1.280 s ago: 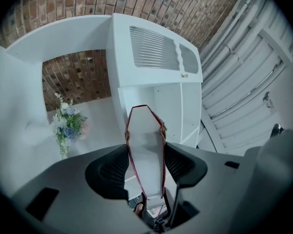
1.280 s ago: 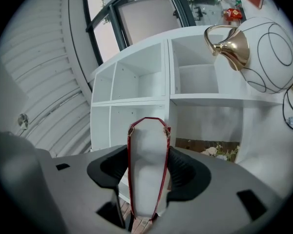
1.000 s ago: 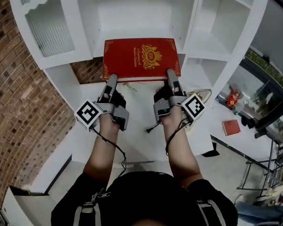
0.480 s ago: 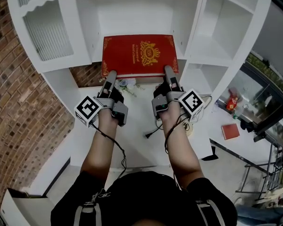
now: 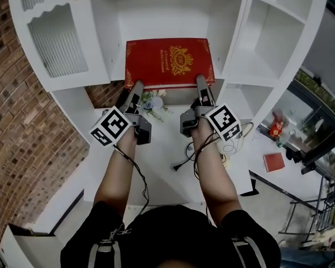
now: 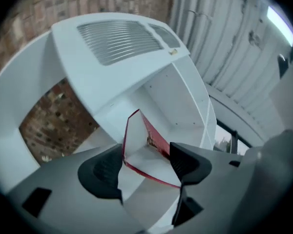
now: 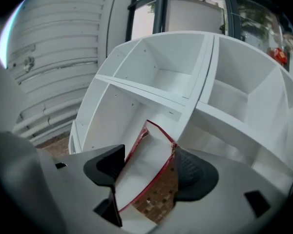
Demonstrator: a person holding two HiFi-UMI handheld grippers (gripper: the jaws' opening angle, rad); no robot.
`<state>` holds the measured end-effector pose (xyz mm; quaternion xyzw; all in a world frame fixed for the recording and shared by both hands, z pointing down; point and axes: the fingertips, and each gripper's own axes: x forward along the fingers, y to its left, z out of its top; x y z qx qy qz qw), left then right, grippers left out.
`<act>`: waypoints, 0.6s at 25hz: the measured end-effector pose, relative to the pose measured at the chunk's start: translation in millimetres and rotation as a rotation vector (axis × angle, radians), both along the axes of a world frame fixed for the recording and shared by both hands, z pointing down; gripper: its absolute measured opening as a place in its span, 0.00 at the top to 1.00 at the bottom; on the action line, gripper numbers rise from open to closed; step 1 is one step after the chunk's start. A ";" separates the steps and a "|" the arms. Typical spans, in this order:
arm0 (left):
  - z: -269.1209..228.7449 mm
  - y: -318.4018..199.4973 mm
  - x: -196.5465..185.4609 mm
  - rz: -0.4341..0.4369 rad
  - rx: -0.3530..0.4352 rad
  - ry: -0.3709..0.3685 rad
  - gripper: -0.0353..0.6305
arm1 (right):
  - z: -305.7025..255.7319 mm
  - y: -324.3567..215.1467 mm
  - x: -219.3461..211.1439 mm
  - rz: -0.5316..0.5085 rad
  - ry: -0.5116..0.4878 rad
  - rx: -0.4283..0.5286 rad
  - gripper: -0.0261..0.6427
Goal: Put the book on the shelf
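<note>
The red book (image 5: 170, 60) with gold ornament lies flat in the middle compartment of the white shelf unit (image 5: 234, 66), its near edge sticking out. My left gripper (image 5: 136, 86) is at the book's near left corner and my right gripper (image 5: 201, 81) at its near right corner. In the left gripper view the page edge of the book (image 6: 141, 157) sits between the jaws of the left gripper (image 6: 146, 167), which are opening. The right gripper view shows the book (image 7: 149, 160) likewise between the opening jaws of the right gripper (image 7: 147, 169). The pads no longer squeeze it.
A small bunch of artificial flowers (image 5: 152, 102) lies on the white ledge (image 5: 167, 144) under the book, and a black cable (image 5: 181, 163) trails there. A louvred cabinet door (image 5: 56, 38) stands at the left, beside a brick wall (image 5: 22, 121). Open compartments (image 5: 268, 21) are at the right.
Both grippers have pushed forward and the book has slid deeper into the middle compartment. The jaws of both grippers have widened round its near edge.
</note>
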<state>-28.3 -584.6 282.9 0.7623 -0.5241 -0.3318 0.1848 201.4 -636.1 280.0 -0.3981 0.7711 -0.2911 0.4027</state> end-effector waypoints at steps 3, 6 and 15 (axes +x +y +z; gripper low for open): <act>-10.2 -3.3 0.0 -0.088 0.041 -0.151 0.47 | -9.0 -5.7 5.0 0.095 0.104 0.034 0.46; -21.2 -6.5 -1.8 -0.160 0.076 -0.251 0.47 | -20.5 -7.5 7.9 0.206 0.246 0.089 0.44; -49.6 -13.8 -4.0 -0.337 0.145 -0.532 0.47 | -53.1 -9.0 1.4 0.435 0.645 0.257 0.44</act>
